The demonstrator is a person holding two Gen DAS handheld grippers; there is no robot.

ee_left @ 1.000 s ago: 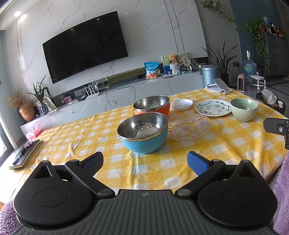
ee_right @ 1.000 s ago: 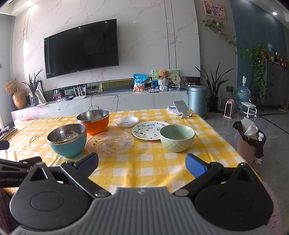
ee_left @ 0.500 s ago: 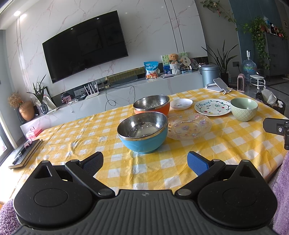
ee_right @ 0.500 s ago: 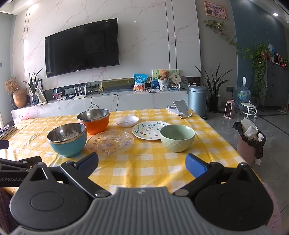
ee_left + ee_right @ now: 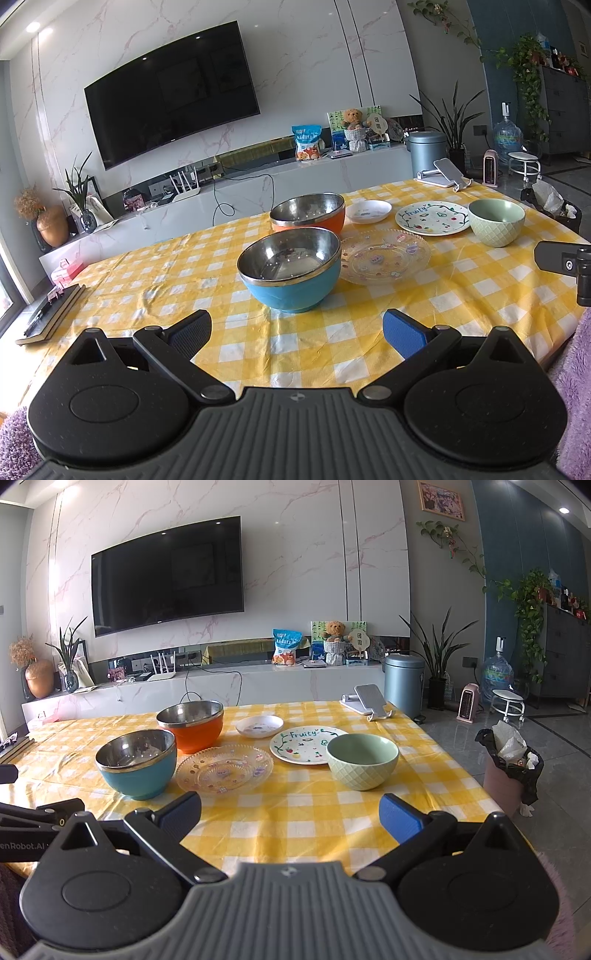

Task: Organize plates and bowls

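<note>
Left tongs [image 5: 297,330] and right tongs [image 5: 290,814]: spread wide, gripping nothing, above the near table edge [image 5: 295,834]. Blue bowl [image 5: 290,273] ahead; green bowl [image 5: 362,761] right.

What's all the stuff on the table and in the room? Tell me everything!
Steel bowl with blue outside: one, table's left.
Steel bowl with orange outside: one, behind the blue one.
Clear glass plate: one, table's middle.
Small white saucer: one, further back.
White "Fruity" plate: one, behind the green bowl.
Pale green ceramic bowl: one, table's right.
Yellow checked tablecloth: one.
Grey phone stand: one, far corner.
Black television: one, wall.
Brown teddy bear: one, white shelf.
Left gripper: black, open.
Right gripper: black, open.
</note>
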